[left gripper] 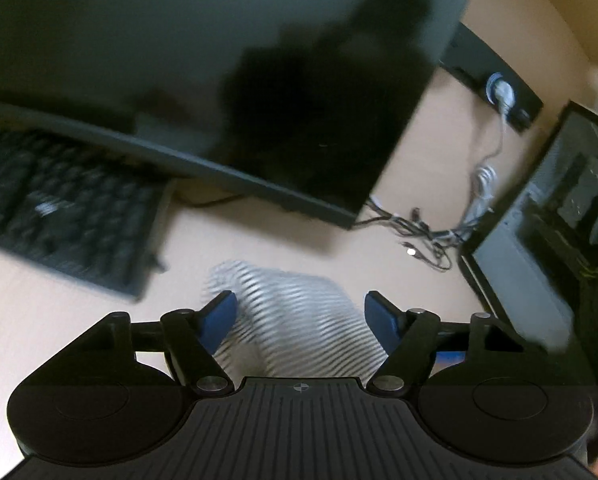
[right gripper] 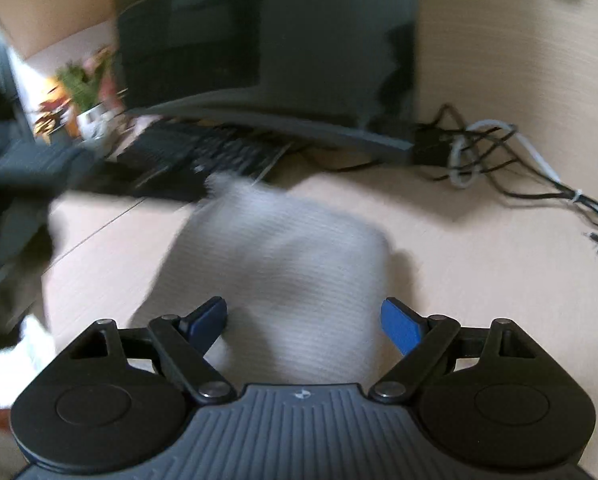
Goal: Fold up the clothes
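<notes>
In the left wrist view the left tool (left gripper: 301, 312) stood with its blue fingers (left gripper: 219, 320) spread wide apart, gripping nothing, and the striped garment (left gripper: 295, 320) lay on the pale wooden table (left gripper: 59, 320) directly between and ahead of them, toward 12 o'clock, its fine grey-and-white stripes smeared by blur. Whether the fingers touched the cloth could not be told. Farther out at about 10 o'clock sat a black keyboard (left gripper: 63, 208), and beyond it, filling the top of the view from 11 to 1 o'clock, a dark monitor (left gripper: 219, 60). At about 2 o'clock a tangle of cables (left gripper: 431, 232) lay on the table, with a dark computer case (left gripper: 559, 220) beside it at 3 o'clock. In the right wrist view the right tool (right gripper: 305, 320) was likewise parted, its blue pads (right gripper: 401, 326) well apart and holding nothing, with the same garment (right gripper: 283, 264) bunched on the table (right gripper: 499, 280) between and just past them at 12 o'clock. Behind the cloth, at 11 o'clock, the keyboard (right gripper: 203, 156) showed under the monitor (right gripper: 267, 40), and the cables (right gripper: 491, 152) trailed at 2 o'clock. Both views were heavily blurred.
</notes>
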Demonstrator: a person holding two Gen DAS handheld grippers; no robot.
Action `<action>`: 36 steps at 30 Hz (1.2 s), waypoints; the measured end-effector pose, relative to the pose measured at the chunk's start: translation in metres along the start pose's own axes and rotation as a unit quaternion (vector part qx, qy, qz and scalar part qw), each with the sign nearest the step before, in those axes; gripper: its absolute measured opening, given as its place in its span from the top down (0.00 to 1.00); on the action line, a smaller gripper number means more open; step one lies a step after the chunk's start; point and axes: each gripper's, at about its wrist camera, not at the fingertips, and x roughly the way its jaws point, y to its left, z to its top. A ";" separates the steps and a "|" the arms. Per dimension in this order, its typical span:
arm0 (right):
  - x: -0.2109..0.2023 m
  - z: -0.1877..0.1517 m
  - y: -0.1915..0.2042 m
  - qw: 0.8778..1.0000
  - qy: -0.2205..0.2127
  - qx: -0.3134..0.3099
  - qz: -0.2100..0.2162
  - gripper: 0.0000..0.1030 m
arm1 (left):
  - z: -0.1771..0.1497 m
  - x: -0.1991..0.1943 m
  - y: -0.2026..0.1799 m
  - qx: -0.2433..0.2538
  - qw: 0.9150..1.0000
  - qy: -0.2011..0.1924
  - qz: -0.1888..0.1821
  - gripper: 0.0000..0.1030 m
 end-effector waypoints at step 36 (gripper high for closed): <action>0.023 -0.029 -0.089 0.962 0.024 0.263 0.069 0.11 | -0.046 0.012 0.055 -0.162 0.974 0.153 -0.053 0.18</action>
